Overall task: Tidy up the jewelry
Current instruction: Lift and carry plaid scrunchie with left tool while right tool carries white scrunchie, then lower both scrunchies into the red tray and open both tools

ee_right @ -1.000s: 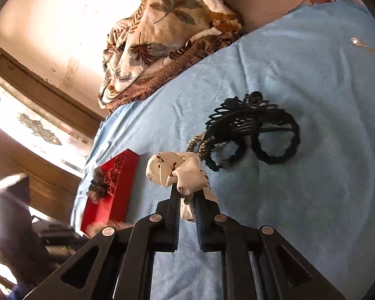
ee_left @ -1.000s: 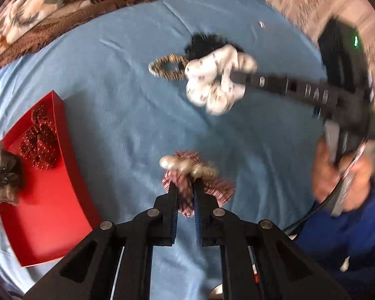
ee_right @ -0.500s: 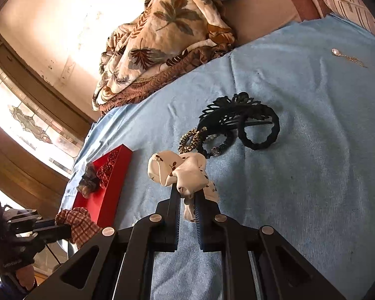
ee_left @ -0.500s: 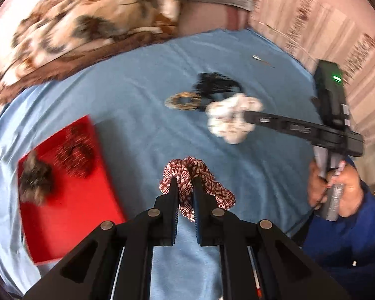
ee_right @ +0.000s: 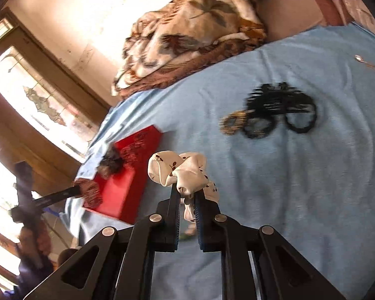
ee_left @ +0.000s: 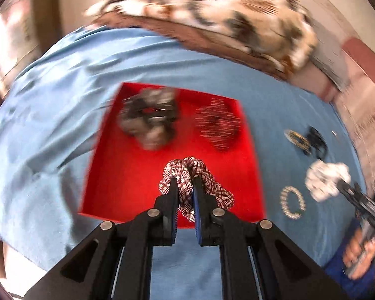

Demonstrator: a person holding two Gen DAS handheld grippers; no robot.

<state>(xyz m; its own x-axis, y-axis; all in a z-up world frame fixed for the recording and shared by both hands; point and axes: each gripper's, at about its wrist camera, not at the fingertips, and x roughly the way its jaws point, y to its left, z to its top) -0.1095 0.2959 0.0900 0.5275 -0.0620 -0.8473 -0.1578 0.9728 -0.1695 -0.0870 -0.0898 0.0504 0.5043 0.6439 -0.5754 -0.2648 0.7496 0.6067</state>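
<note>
The left gripper [ee_left: 185, 182] pinches a puffy plaid fabric scrunchie [ee_left: 196, 187] over the red rectangular tray [ee_left: 127, 175], which holds two scrunchies. The right gripper [ee_right: 186, 195] clamps a satiny white scrunchie [ee_right: 180, 170].

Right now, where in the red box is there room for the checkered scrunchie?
The near half of the red box is bare, below the dark fuzzy scrunchie and the dark red scrunchie. The far half is crowded with those two. The left gripper holds the checkered scrunchie over that bare part.
</note>
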